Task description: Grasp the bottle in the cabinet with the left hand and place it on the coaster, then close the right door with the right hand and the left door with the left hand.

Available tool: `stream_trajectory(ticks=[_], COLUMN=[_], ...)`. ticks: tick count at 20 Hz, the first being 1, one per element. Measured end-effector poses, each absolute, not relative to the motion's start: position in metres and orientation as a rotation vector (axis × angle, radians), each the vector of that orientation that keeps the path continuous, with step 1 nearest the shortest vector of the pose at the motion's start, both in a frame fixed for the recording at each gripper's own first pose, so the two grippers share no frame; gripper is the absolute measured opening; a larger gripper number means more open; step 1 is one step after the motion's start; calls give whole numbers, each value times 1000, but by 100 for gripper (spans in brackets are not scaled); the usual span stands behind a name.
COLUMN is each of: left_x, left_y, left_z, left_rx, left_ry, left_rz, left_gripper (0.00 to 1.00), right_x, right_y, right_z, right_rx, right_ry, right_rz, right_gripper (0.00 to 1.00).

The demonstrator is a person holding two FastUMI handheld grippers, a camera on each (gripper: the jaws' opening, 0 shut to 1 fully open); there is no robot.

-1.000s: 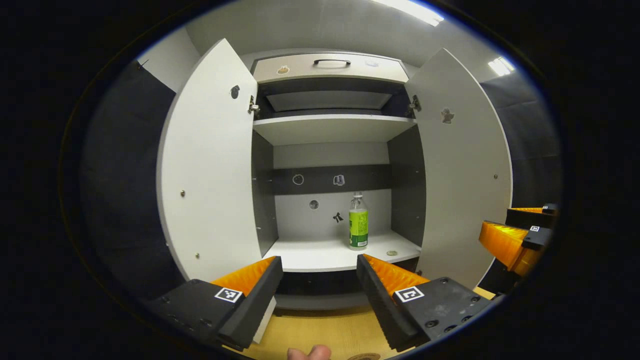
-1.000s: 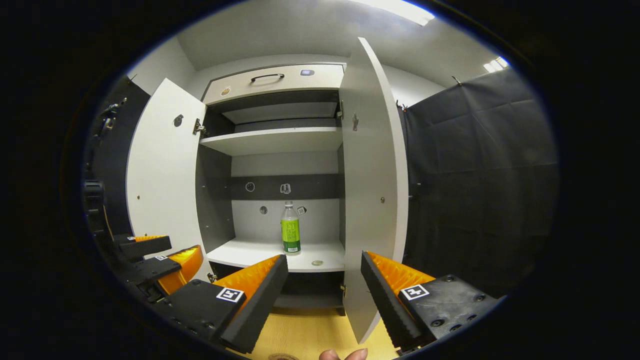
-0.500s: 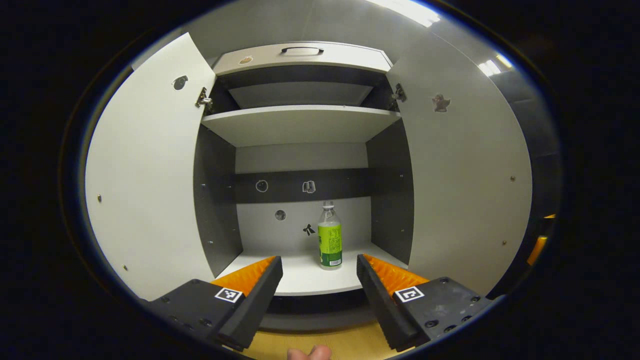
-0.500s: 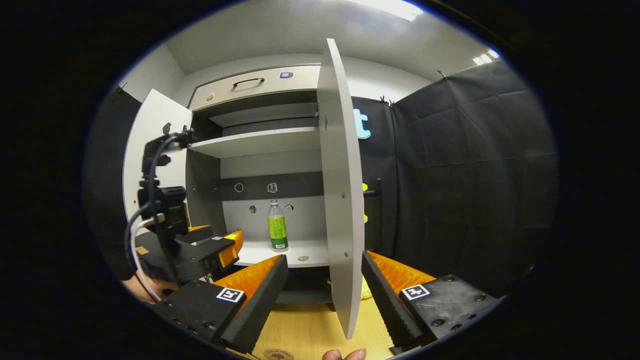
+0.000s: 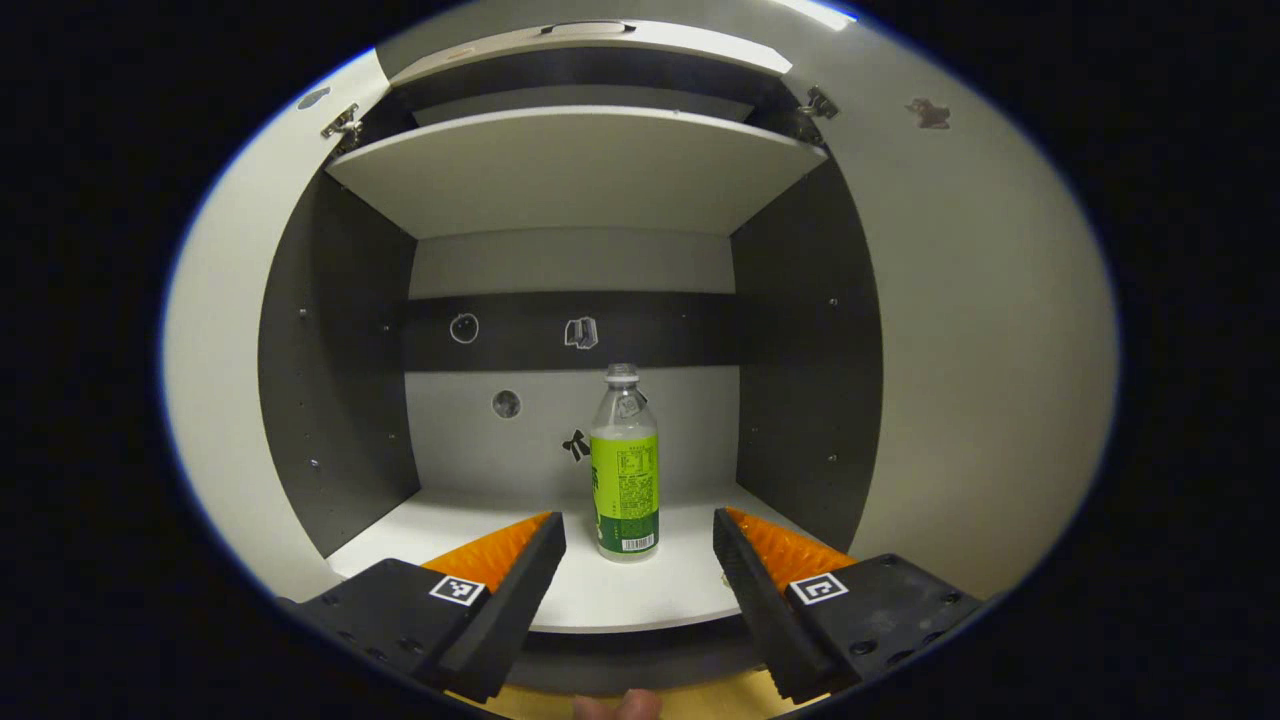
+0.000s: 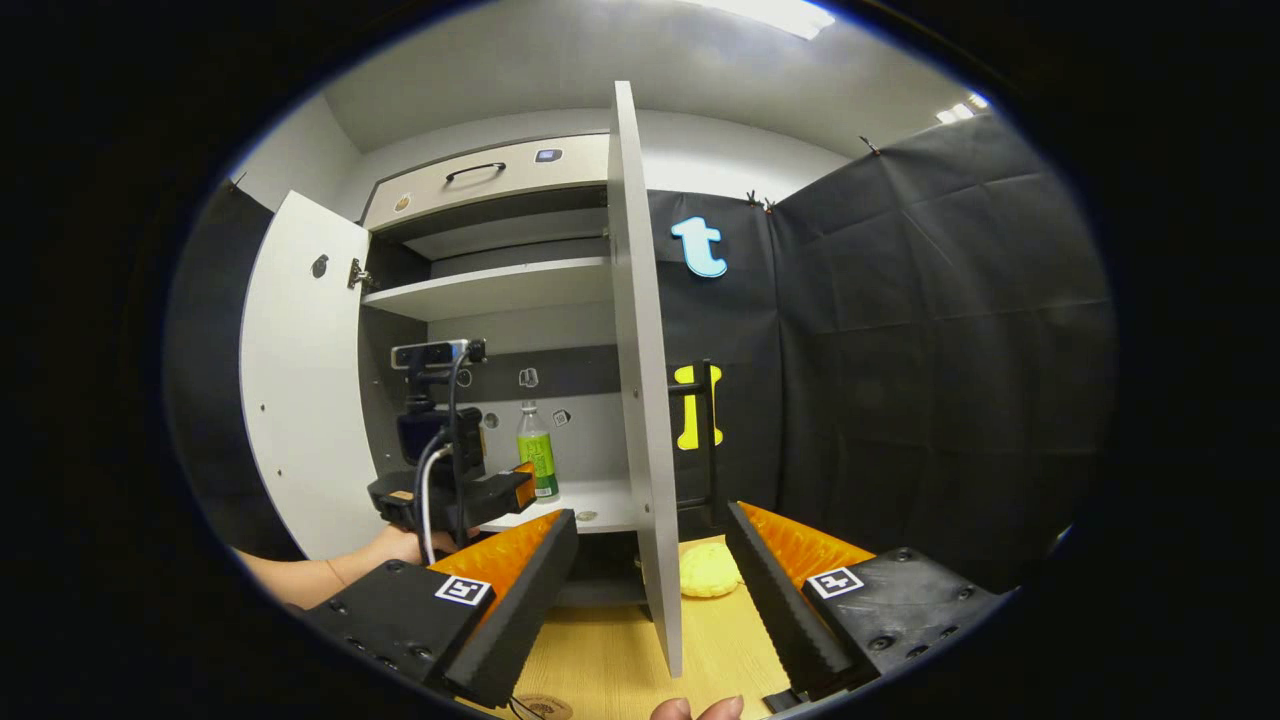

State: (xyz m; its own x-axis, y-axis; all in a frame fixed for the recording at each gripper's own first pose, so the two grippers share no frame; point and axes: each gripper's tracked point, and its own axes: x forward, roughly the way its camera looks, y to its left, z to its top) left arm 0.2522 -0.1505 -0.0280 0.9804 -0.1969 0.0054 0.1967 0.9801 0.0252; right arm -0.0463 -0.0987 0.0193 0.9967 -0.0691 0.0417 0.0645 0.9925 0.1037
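A clear bottle (image 5: 624, 470) with a green label stands upright on the cabinet's lower shelf (image 5: 480, 520). My left gripper (image 5: 638, 520) is open at the shelf's front edge, and the bottle stands beyond its fingertips, in line with the gap. In the right gripper view, the bottle (image 6: 536, 462) shows past the left gripper (image 6: 500, 490), held by a hand. My right gripper (image 6: 650, 515) is open over the wooden table, facing the right door (image 6: 640, 400) edge-on. Both doors stand open; the left door (image 6: 300, 400) swings out wide. A round brown coaster (image 6: 545, 707) peeks in at the bottom edge.
An empty upper shelf (image 5: 580, 170) spans the cabinet above the bottle, with a drawer (image 6: 475, 172) over it. A small round disc (image 6: 587, 516) lies on the lower shelf. A yellow lump (image 6: 708, 572) sits on the wooden table (image 6: 610, 650) behind the right door.
My left gripper has moved forward up to the cabinet shelf, so the bottle looms larger between its fingers. My right gripper has shifted right, now seeing the right door edge-on.
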Motion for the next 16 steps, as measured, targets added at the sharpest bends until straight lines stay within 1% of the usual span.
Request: stream_trajectory(ticks=[5, 9, 12, 16], left_x=[302, 331, 356, 385], left_y=[-152, -157, -161, -170], left_z=[-41, -43, -45, -49], left_rx=[69, 122, 108, 58], left_ry=[-13, -37, -39, -4], left_rz=[-173, -159, -148, -133], left_gripper=[95, 95, 95, 95], right_x=[-39, -40, -39, -34], right_y=[-123, -132, -143, -154], right_z=[20, 28, 31, 25], right_rx=[99, 132, 99, 58], right_ry=[-56, -75, -89, -78], right_rz=[-99, -88, -101, -119], right_gripper=[99, 99, 98, 99])
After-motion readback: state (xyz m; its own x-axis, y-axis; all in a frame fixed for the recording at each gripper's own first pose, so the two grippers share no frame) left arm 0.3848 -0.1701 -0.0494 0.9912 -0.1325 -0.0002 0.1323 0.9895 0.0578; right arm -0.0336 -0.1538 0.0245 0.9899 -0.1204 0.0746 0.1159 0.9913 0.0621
